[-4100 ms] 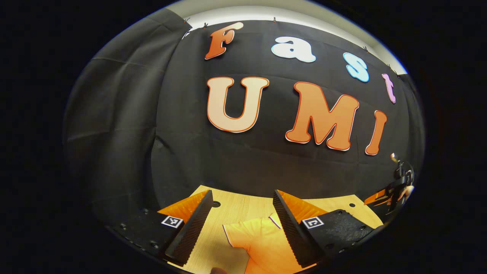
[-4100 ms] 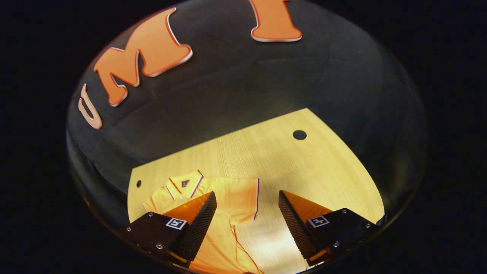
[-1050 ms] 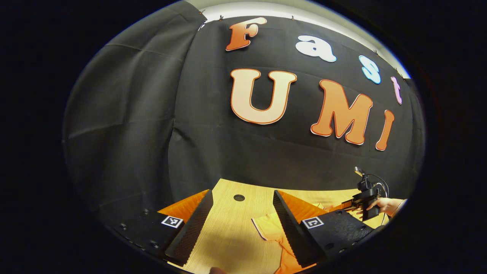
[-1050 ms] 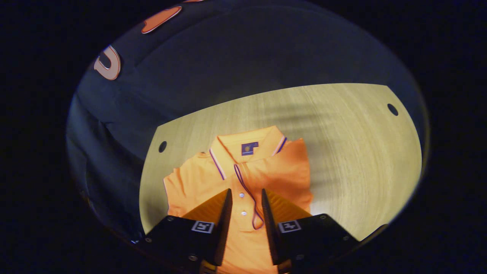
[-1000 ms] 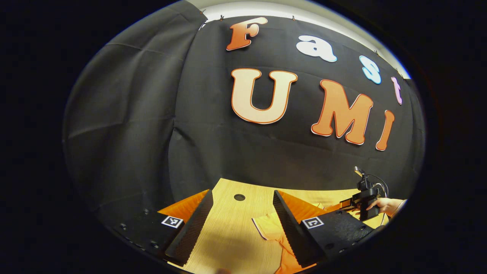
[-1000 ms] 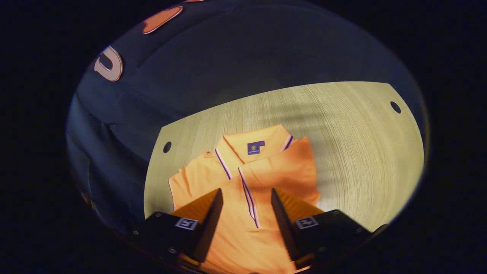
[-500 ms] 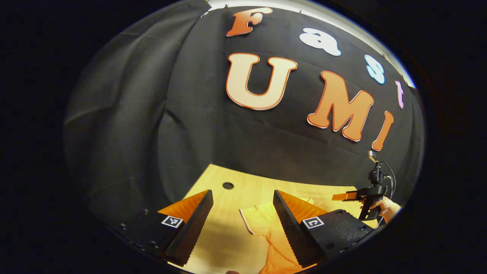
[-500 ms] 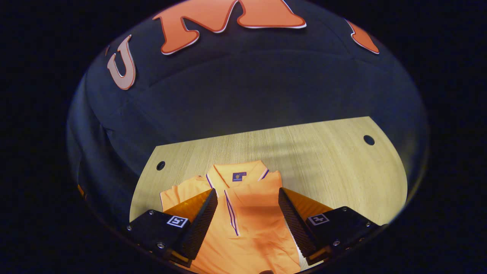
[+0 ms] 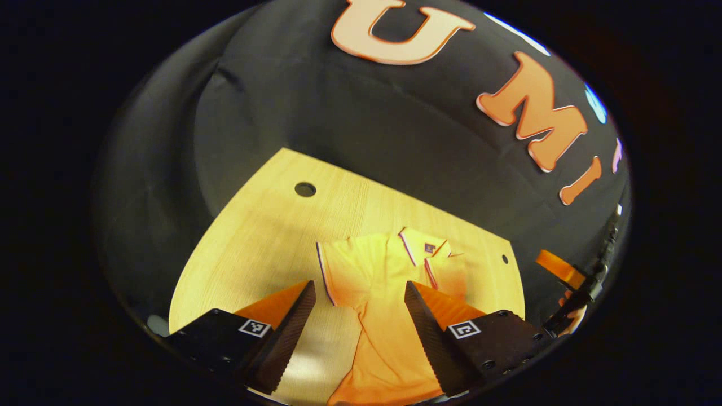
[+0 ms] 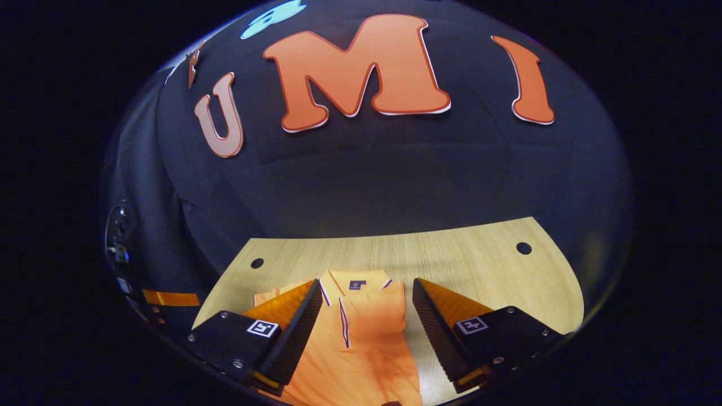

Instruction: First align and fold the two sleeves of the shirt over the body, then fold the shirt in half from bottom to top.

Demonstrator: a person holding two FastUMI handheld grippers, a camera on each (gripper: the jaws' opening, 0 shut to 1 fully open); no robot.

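We see the orange shirt (image 9: 389, 293) flat on the wooden table (image 9: 254, 225), collar at the far end. Its right sleeve (image 10: 389, 310) lies folded over the body; the left sleeve (image 9: 344, 270) is spread out on the table. Left gripper (image 9: 356, 332) hangs above that sleeve, fingers apart, holding nothing. Right gripper (image 10: 364, 332) hangs over the chest, fingers apart, empty too.
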